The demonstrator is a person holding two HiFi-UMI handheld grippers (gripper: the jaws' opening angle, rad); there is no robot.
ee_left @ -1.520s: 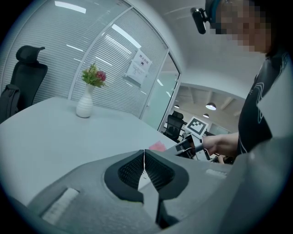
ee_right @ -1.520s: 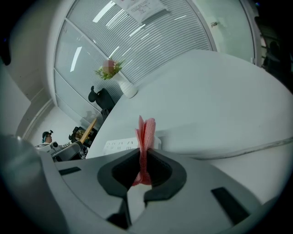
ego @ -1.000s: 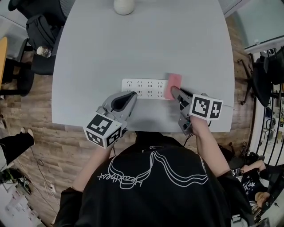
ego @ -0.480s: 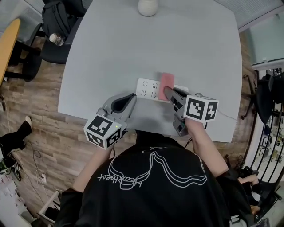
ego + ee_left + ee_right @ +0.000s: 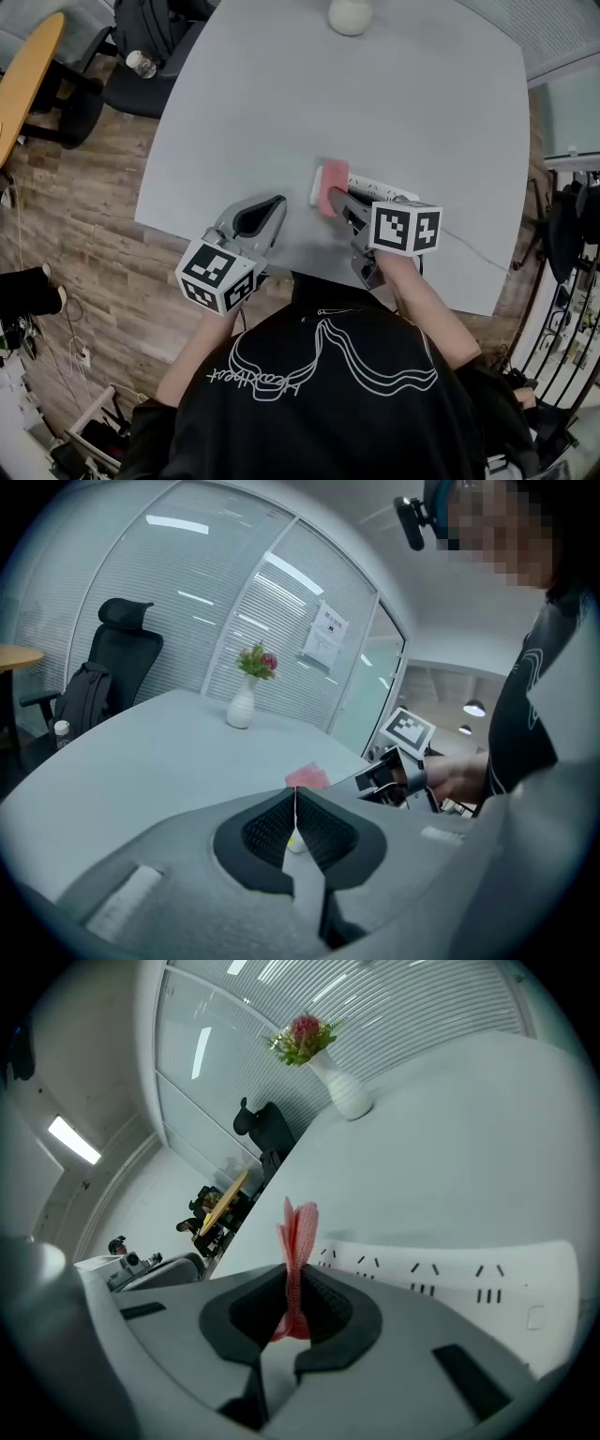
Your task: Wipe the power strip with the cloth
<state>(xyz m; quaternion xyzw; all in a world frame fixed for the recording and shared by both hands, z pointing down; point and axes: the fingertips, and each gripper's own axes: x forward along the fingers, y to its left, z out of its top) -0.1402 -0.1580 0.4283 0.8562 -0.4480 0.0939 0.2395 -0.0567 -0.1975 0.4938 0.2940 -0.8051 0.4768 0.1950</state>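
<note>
A white power strip [image 5: 367, 187] lies on the grey table [image 5: 375, 103]; its sockets show in the right gripper view [image 5: 441, 1274]. A folded pink cloth [image 5: 332, 187] rests over the strip's left end, pinched in my right gripper [image 5: 339, 200], which is shut on it; the cloth [image 5: 297, 1260] stands upright between the jaws. My left gripper [image 5: 272, 208] hovers near the table's front edge, left of the strip, jaws closed with nothing between them. From the left gripper view the cloth [image 5: 307, 777] and right gripper [image 5: 394, 771] lie ahead.
A white vase [image 5: 350, 16] with flowers [image 5: 302, 1037] stands at the far side of the table. Black office chairs [image 5: 141, 47] and a wooden round table [image 5: 23, 80] sit to the left. The strip's cable [image 5: 478, 251] trails right.
My right gripper has dragged the pink cloth leftward along the power strip, from its right end to its left end. The left gripper has stayed in place.
</note>
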